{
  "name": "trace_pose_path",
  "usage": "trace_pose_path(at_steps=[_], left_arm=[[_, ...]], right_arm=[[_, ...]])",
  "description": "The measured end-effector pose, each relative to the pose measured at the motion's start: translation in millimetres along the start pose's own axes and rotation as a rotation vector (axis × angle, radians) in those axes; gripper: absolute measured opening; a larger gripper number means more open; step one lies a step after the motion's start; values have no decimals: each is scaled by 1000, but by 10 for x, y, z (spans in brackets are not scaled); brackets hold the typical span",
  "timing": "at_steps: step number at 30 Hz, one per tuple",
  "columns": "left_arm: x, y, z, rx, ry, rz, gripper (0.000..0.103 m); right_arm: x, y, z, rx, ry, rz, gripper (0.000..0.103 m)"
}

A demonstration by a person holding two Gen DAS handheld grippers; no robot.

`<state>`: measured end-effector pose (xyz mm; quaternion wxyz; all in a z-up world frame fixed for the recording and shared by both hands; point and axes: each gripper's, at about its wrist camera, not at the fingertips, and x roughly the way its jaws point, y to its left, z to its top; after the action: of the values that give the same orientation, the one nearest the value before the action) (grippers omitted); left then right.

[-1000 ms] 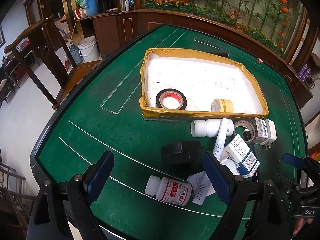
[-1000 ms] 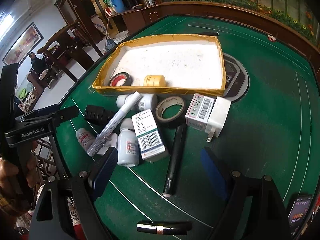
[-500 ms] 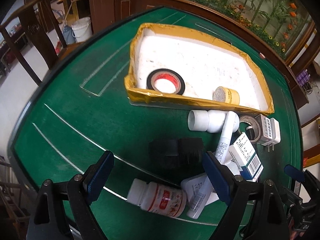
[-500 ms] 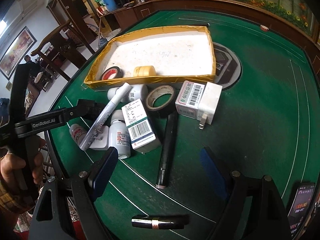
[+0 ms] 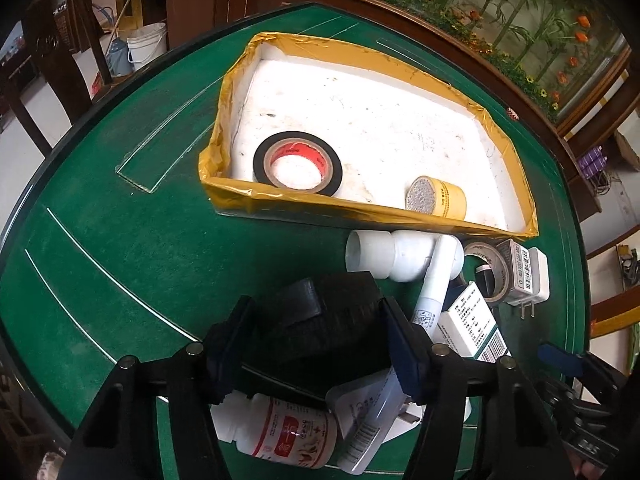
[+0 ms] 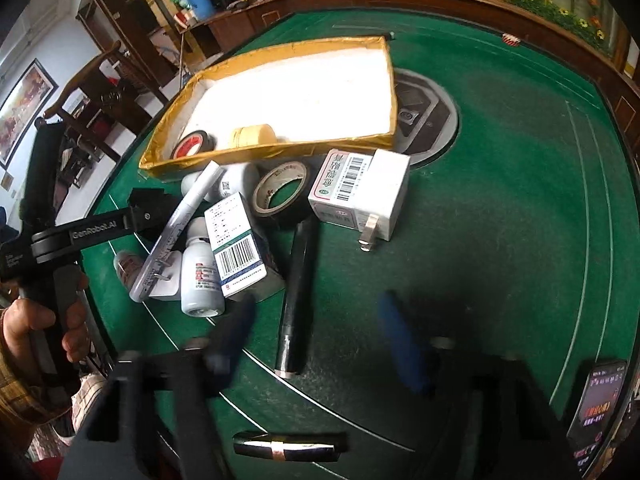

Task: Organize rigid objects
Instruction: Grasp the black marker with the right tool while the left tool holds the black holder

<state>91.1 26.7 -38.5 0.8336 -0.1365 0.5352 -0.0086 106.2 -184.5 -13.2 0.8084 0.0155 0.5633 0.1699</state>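
A yellow-rimmed white tray (image 5: 360, 208) (image 6: 280, 148) holds a black tape roll (image 5: 298, 162) and a yellow roll (image 5: 436, 198). My left gripper (image 5: 316, 332) is shut on a black block (image 5: 324, 320) lying on the green table. Beside it lie a white pipe fitting (image 5: 388, 254), a white marker (image 5: 434, 284), a medicine box (image 5: 472, 324) and a pill bottle (image 5: 280, 434). My right gripper (image 6: 320, 332) is open, blurred, around the near end of a black pen (image 6: 296, 288). A white charger (image 6: 360, 194) and a tape roll (image 6: 280, 192) lie beyond.
A black lipstick-like tube (image 6: 288, 446) lies near the table's front edge. A phone (image 6: 600, 404) sits at the right edge. A round inset panel (image 6: 424, 116) is behind the tray. Wooden chairs and a white bucket (image 5: 146, 46) stand off the table's left.
My left gripper moved forward and closed on the black block. My right gripper narrowed and moved toward the black pen.
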Motion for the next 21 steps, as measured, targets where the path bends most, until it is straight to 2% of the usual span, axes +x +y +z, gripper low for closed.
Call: trace_pose_path(at_steps=[6, 9, 13, 21], left_arm=[[-162, 120, -7, -10, -25, 3, 67], [-222, 137, 16, -10, -39, 6, 67], [-304, 145, 6, -8, -57, 6, 67], [-367, 56, 18, 24, -78, 31, 67]], right_arm=[[260, 119, 134, -29, 39, -3, 39], [433, 231, 176, -75, 72, -16, 27], [506, 377, 185, -160, 58, -80, 19], [385, 243, -8, -135, 107, -32, 15]])
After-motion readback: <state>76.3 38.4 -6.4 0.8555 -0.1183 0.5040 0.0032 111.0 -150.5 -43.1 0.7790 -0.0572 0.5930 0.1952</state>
